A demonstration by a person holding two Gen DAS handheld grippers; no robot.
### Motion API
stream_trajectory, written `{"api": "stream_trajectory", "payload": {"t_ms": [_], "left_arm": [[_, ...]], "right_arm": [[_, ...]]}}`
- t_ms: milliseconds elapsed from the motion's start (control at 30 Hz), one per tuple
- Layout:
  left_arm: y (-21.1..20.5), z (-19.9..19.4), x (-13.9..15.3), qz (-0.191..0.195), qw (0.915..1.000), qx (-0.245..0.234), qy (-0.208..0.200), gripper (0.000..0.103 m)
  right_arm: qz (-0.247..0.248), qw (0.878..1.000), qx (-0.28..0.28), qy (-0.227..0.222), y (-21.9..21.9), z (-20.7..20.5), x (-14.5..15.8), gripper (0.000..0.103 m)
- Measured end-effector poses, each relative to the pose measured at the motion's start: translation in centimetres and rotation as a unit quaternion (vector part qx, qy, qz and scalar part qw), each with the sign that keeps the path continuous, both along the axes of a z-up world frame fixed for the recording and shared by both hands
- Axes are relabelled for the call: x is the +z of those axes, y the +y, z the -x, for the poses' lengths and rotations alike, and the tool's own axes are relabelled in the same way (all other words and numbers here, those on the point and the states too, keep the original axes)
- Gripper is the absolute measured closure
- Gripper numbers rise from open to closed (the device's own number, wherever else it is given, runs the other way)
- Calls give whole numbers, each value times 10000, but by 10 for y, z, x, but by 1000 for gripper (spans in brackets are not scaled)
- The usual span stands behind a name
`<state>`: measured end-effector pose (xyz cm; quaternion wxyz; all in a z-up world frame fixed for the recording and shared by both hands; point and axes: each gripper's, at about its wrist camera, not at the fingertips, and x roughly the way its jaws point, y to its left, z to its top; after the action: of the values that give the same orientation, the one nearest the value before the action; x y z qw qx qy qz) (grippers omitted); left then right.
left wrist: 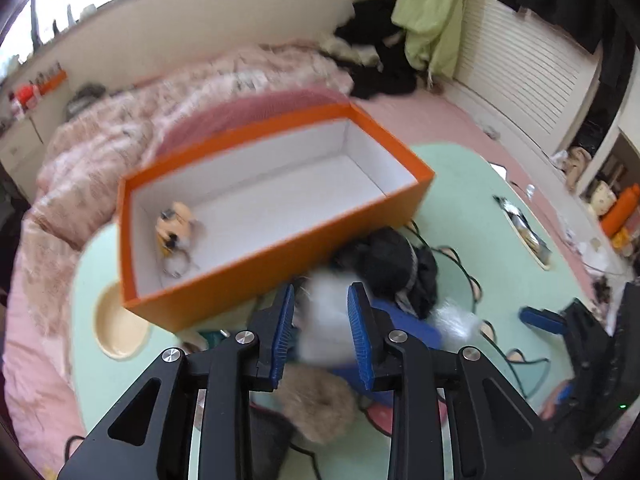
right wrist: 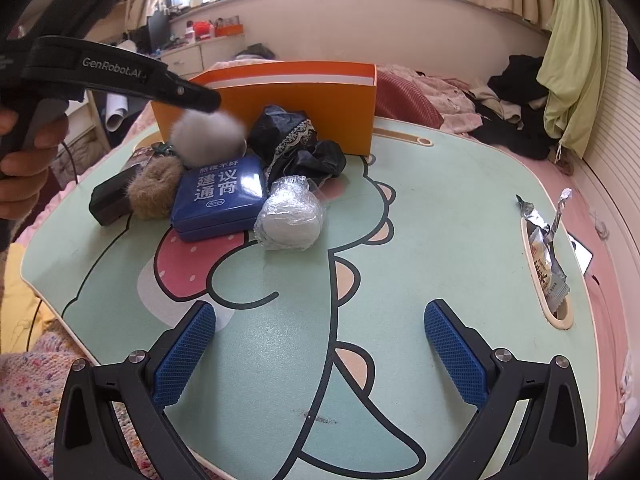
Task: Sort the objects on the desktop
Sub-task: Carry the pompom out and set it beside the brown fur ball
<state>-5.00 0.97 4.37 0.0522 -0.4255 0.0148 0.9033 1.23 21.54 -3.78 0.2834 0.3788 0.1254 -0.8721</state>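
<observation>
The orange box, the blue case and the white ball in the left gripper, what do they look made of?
Orange box: likely cardboard, matte, with thin flat walls and a white inside. Blue case: perhaps metal or hard plastic; it is glossy, with reflections and printed lettering. White ball: fluffy fur or yarn with a fuzzy outline, pinched in the left gripper.

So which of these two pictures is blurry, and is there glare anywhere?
Left wrist view: motion blur smears the orange box, the bedding and the white pompom between the left gripper pads; the gripper itself is sharp. Right wrist view: mostly crisp, the blue tin lettering is readable, though the windows are blown out. Both show fisheye bending at the edges.
</observation>
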Motion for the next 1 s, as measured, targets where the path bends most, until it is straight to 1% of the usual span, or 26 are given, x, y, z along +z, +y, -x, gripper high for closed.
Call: {"api": "stream_trajectory", "payload": {"t_ms": [67, 133, 200, 267, 367, 467, 500, 533, 600, 633, 667, 700, 733, 867, 1000], "left_arm": [[-7, -12, 9, -104, 9994, 62, 324, 34], [-18, -34, 18, -289, 9972, 176, 673, 21], [-24, -55, 17, -264, 9960, 282, 801, 21], [-28, -75, 8, -169, 9964, 364, 744, 21], [-28, -103, -14, -47, 9973, 432, 585, 21], [-16, -129, -41, 459, 9946, 710, 607, 21], [-13, -133, -48, 566, 9935, 766, 630, 21], [-11, -136, -55, 575, 9930, 820, 628, 21], [-12, -133, -69, 335, 9940, 905, 512, 21], [-14, -129, -76, 157, 9948, 903, 438, 16], [-15, -125, -80, 47, 9954, 876, 396, 7], [-16, -122, -81, 60, 9955, 871, 369, 2], [-18, -119, -82, 47, 9955, 873, 369, 0], [-21, -116, -86, 24, 9952, 847, 480, 0], [-21, -116, -87, 29, 9951, 846, 502, 0]], "right_arm": [[-1, 10000, 0, 0, 0, 0, 0, 0], [0, 10000, -1, -1, 0, 0, 0, 0], [-2, 10000, 0, -1, 0, 0, 0, 0], [-3, 10000, 0, -1, 0, 0, 0, 0], [-5, 10000, 0, -1, 0, 0, 0, 0], [-7, 10000, 0, -2, 0, 0, 0, 0], [-8, 10000, 1, -2, 0, 0, 0, 0], [-8, 10000, 1, -2, 0, 0, 0, 0], [-6, 10000, 3, -2, 0, 0, 0, 0], [-18, 10000, 3, -4, 0, 0, 0, 0], [-23, 10000, 1, 5, 0, -1, 0, 0], [-21, 10000, -2, 6, 1, -1, 0, 0], [-15, 10000, -1, 4, 1, -1, 0, 0], [-36, 10000, -1, 8, 0, -2, 0, 0], [-37, 10000, -1, 10, 0, -2, 0, 0]]}}
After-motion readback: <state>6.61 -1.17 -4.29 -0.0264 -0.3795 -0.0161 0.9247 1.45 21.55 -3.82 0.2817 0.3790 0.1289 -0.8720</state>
